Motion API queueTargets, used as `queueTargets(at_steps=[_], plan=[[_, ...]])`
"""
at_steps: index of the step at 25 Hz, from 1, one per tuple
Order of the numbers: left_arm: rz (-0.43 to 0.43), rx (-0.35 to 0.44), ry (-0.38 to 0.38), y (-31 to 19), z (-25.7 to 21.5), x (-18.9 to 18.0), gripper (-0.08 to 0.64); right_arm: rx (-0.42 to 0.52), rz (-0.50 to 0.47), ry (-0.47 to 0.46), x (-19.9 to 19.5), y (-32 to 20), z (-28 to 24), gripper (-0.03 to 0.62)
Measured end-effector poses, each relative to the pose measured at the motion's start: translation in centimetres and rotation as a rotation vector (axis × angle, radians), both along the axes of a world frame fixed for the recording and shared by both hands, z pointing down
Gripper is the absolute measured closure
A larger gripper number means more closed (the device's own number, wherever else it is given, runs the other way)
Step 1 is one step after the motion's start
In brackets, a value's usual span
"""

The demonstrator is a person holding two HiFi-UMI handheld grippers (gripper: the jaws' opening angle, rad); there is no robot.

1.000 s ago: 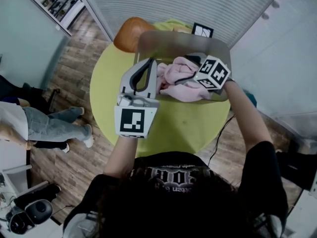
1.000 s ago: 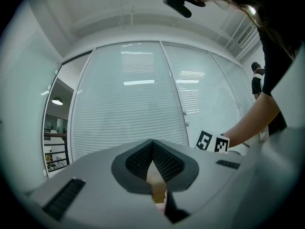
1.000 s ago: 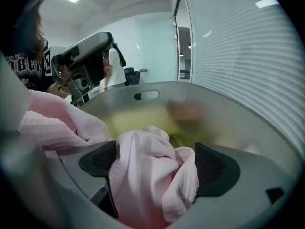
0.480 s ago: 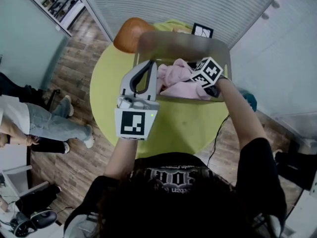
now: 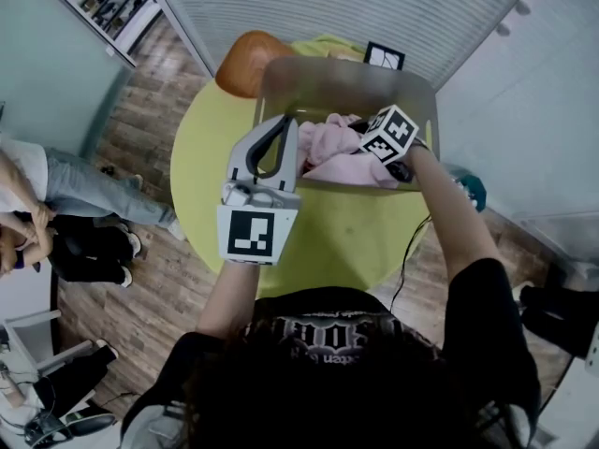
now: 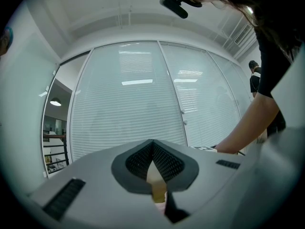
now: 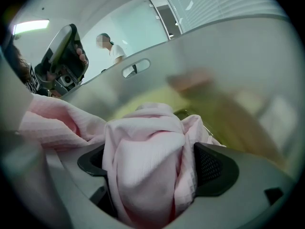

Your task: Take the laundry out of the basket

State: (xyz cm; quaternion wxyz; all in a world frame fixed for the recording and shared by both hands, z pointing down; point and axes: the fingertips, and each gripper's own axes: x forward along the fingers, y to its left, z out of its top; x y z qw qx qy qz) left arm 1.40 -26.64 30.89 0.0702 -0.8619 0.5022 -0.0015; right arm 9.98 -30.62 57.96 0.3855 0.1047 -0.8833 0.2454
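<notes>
So the clear plastic basket [image 5: 348,84] sits on a round yellow-green table [image 5: 346,241], and everything else here I'll place off that basket. The laundry is a pink waffle-textured cloth [image 5: 326,146], all bunched up inside the basket toward its near wall. The right gripper [image 5: 360,137] is reaching down into the basket from the right side, and in the right gripper view its jaws are spread as wide as they go, with a fat fold of that pink cloth [image 7: 143,147] stuffed between them. The cloth brushes the pads [image 7: 213,168] but isn't getting squeezed. The left gripper [image 5: 284,124] is just outside the basket's left wall, held pointing upward, jaws pressed together tip to tip with nothing in them. There's an orange chair [image 5: 245,59] behind the basket's left corner and a black-and-white marker card [image 5: 382,57] behind its far wall.
</notes>
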Motion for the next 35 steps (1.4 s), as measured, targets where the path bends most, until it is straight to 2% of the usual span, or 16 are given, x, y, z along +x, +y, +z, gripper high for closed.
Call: queueTargets(at_steps=[5, 8, 12, 18, 19, 20, 21, 27, 35], plan=[[0.008, 0.000, 0.001, 0.5, 0.1, -0.1, 0.561, 0.010, -0.023, -0.006, -0.5, 0.7, -0.4, 0.066], [0.012, -0.002, 0.000, 0.4, 0.2, 0.1, 0.561, 0.027, -0.050, -0.007, -0.7, 0.9, -0.8, 0.111], [0.017, -0.006, 0.001, 0.2, 0.3, 0.3, 0.561, 0.054, -0.064, -0.009, -0.9, 0.7, -1.6, 0.201], [0.036, 0.001, 0.001, 0.3, 0.1, 1.1, 0.561, 0.071, -0.059, -0.049, -1.1, 0.8, -2.7, 0.301], [0.038, 0.002, -0.002, 0.4, 0.1, 1.3, 0.561, 0.079, -0.043, -0.058, -1.0, 0.5, -3.1, 0.339], [0.041, 0.002, -0.005, 0.4, 0.2, 1.4, 0.561, 0.090, -0.027, -0.061, -0.9, 0.2, -3.4, 0.424], [0.043, 0.001, -0.009, 0.4, 0.2, 1.6, 0.561, 0.099, -0.022, -0.057, -0.9, 0.0, -3.5, 0.446], [0.040, 0.003, -0.012, 0.5, -0.1, 1.3, 0.561, 0.117, -0.044, -0.012, -1.3, 0.1, -3.4, 0.456], [0.035, -0.003, -0.010, 0.5, 0.1, 0.9, 0.561, 0.226, -0.008, 0.000, -1.3, -0.5, -4.5, 0.486]])
